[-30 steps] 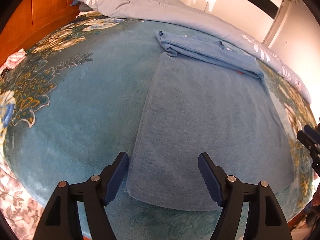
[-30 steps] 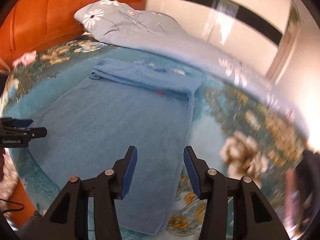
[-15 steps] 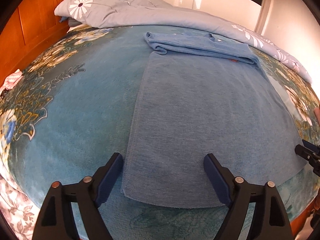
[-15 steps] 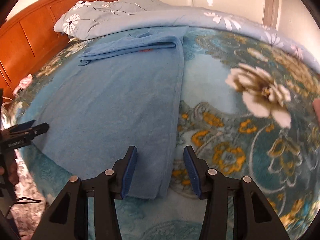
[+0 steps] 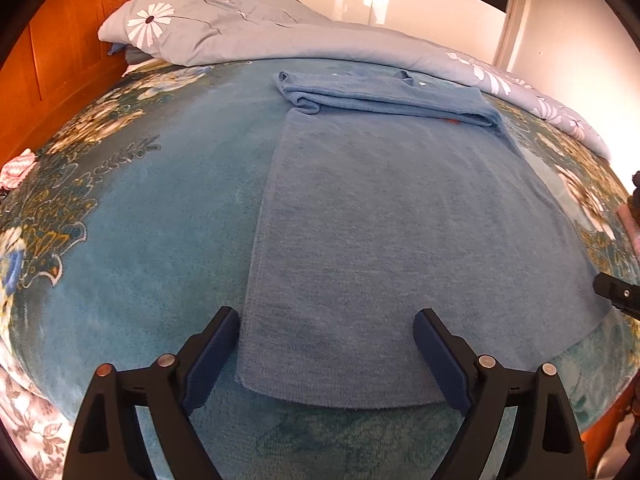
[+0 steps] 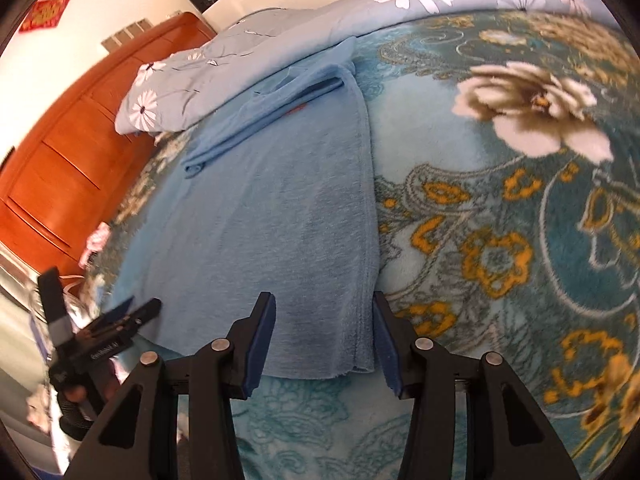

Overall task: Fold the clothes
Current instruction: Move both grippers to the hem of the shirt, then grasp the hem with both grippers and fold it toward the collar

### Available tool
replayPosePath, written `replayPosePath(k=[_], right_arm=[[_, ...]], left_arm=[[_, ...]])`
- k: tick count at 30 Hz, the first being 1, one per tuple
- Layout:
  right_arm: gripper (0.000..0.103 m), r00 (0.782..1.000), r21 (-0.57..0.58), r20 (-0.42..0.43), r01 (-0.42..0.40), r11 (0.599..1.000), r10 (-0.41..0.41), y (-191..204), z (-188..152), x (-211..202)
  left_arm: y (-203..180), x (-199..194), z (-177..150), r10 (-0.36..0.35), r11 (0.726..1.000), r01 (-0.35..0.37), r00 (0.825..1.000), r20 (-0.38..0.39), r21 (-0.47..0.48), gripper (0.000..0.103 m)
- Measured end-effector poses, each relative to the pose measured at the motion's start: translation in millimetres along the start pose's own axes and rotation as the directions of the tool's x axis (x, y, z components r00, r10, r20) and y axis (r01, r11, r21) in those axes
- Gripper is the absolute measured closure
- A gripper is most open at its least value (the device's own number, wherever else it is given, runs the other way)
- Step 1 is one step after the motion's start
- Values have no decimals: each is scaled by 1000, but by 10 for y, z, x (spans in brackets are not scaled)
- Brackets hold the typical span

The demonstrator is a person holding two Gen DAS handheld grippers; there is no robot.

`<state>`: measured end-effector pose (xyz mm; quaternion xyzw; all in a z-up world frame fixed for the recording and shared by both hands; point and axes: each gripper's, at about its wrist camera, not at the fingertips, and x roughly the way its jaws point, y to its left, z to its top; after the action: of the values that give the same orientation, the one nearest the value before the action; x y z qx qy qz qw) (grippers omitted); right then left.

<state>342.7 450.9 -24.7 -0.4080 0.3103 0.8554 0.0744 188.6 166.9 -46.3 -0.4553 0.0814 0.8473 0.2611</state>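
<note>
A blue cloth (image 5: pixel 392 216) lies flat on the bed, its far end folded over into a thick band (image 5: pixel 384 96). My left gripper (image 5: pixel 326 354) is open, its jaws straddling the cloth's near left corner just above it. My right gripper (image 6: pixel 324 336) is open, its jaws on either side of the cloth's near right corner (image 6: pixel 352 344). The cloth also shows in the right wrist view (image 6: pixel 272 208). The left gripper appears at that view's left edge (image 6: pixel 120 320), and the right gripper's tip at the left wrist view's right edge (image 5: pixel 618 292).
The bed carries a teal flowered blanket (image 5: pixel 132 240). A grey-blue flowered duvet (image 5: pixel 248 36) is bunched along the far side. An orange wooden headboard (image 5: pixel 48 60) stands at the left. The bed's near edge lies just under both grippers.
Both grippers have come closer and lower to the cloth's near corners. The right gripper has swung its view leftward and tilted. Both stay open.
</note>
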Motion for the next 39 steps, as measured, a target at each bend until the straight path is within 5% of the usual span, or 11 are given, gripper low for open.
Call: replayPosePath(k=[3, 6, 11, 19, 22, 26, 29, 31, 33, 36, 39], right_arm=[[70, 998, 14, -21, -53, 998, 53, 8, -23, 7], [71, 997, 18, -32, -75, 997, 75, -2, -54, 9], [71, 992, 59, -27, -119, 991, 120, -74, -20, 26], [70, 981, 100, -36, -187, 977, 191, -133, 19, 79], [70, 980, 123, -24, -193, 974, 197, -231, -27, 10], [70, 978, 160, 3, -208, 965, 210, -317, -13, -13], [70, 973, 154, 0, -229, 961, 231, -283, 27, 48], [70, 968, 145, -4, -248, 958, 251, -243, 46, 83], [71, 968, 131, -9, -247, 960, 250, -220, 38, 94], [86, 974, 131, -16, -223, 966, 227, -270, 14, 94], [95, 971, 154, -18, -232, 960, 238, -376, -14, 74]], left_arm=[[104, -58, -19, -76, 997, 76, 997, 0, -20, 12], [275, -123, -34, -196, 977, 195, 981, 4, -89, 12], [545, -138, -49, -415, 882, 406, 910, 12, -240, 13], [795, -74, -81, -548, 748, 535, 832, 88, -393, 15], [895, -43, -83, -549, 720, 529, 830, 97, -449, 23], [705, -32, 25, -479, 800, 446, 878, 21, -401, 24], [599, 21, 75, -491, 800, 451, 871, 2, -395, 25], [656, 70, 64, -536, 752, 490, 844, 23, -440, 27], [737, 107, 5, -553, 719, 499, 832, 37, -483, 50], [916, 177, -138, -579, 653, 507, 813, 60, -562, 79], [951, 220, -203, -585, 641, 504, 809, 57, -579, 91]])
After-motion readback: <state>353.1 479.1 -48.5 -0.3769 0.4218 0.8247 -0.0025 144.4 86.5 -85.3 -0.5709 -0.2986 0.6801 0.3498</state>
